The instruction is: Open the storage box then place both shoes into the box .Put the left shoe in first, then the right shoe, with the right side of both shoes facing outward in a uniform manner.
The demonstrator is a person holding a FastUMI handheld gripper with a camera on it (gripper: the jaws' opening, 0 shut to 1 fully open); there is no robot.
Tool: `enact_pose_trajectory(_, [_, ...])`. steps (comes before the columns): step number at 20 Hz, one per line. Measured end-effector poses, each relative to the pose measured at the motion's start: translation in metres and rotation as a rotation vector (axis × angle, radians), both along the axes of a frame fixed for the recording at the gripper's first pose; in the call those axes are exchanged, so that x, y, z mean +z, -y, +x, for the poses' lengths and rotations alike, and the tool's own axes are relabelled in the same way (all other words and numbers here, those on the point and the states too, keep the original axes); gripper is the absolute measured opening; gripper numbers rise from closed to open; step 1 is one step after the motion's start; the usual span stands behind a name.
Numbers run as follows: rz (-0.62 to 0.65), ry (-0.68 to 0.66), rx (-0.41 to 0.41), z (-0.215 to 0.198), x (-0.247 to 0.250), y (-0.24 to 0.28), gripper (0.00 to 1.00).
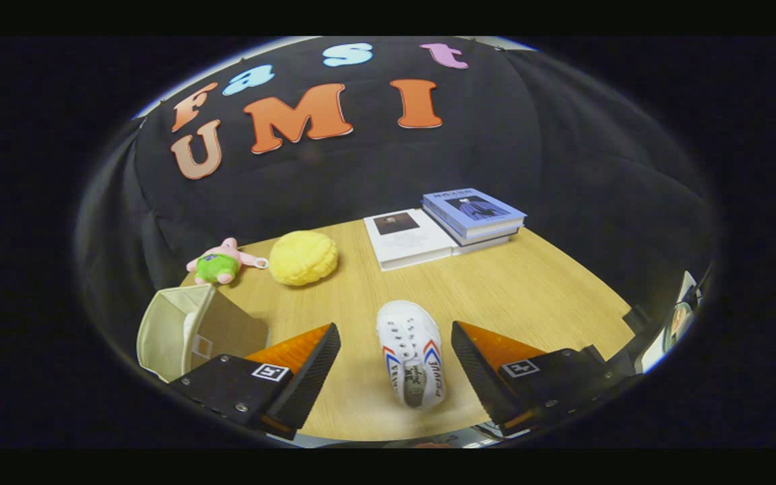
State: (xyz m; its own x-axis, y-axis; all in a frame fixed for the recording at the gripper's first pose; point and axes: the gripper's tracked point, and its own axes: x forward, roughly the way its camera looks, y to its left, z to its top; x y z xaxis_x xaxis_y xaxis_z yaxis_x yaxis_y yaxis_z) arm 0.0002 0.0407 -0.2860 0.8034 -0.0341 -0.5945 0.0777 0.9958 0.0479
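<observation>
between the spread fingers of the hand-held gripper (395, 367), a white shoe (411, 351) with red and blue stripes lies on the wooden surface (529, 289), toe pointing away; neither finger touches it. beside the left finger sits the beige storage box (182, 327), its lid up. beyond them lie a yellow sponge ball (303, 257) and a pink plush toy (223, 263), with stacked books (445, 225) toward the back on the right.

On the wooden worktop (529, 283) lie a pink plush toy (224, 261), a yellow sponge (303, 257) beside it, and farther along a white book (405, 237) touching two stacked books (474, 217).
</observation>
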Motion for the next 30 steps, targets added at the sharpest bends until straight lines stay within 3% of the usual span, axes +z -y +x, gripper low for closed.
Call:
enact_pose_trajectory(6, [-0.022,-0.129,-0.012,-0.001,-0.064,0.035,0.99])
enact_pose_trajectory(9, [-0.015,-0.194,-0.001,-0.004,-0.089,0.040,0.93])
enact_pose_trajectory(11, [-0.004,-0.241,0.023,-0.008,-0.105,0.036,0.77])
enact_pose_trajectory(13, [0.008,-0.276,0.048,-0.007,-0.120,0.029,0.71])
enact_pose_trajectory(14, [0.011,-0.292,0.058,-0.008,-0.125,0.026,0.62])
enact_pose_trajectory(17, [0.014,-0.303,0.022,-0.005,-0.128,0.029,0.20])
enact_pose_trajectory(19, [0.039,-0.290,-0.010,-0.006,-0.124,0.031,0.03])
enact_pose_trajectory(25, [0.114,-0.266,-0.057,-0.009,-0.100,0.023,0.01])
enact_pose_trajectory(30, [0.147,-0.174,-0.033,-0.007,-0.044,-0.009,0.00])
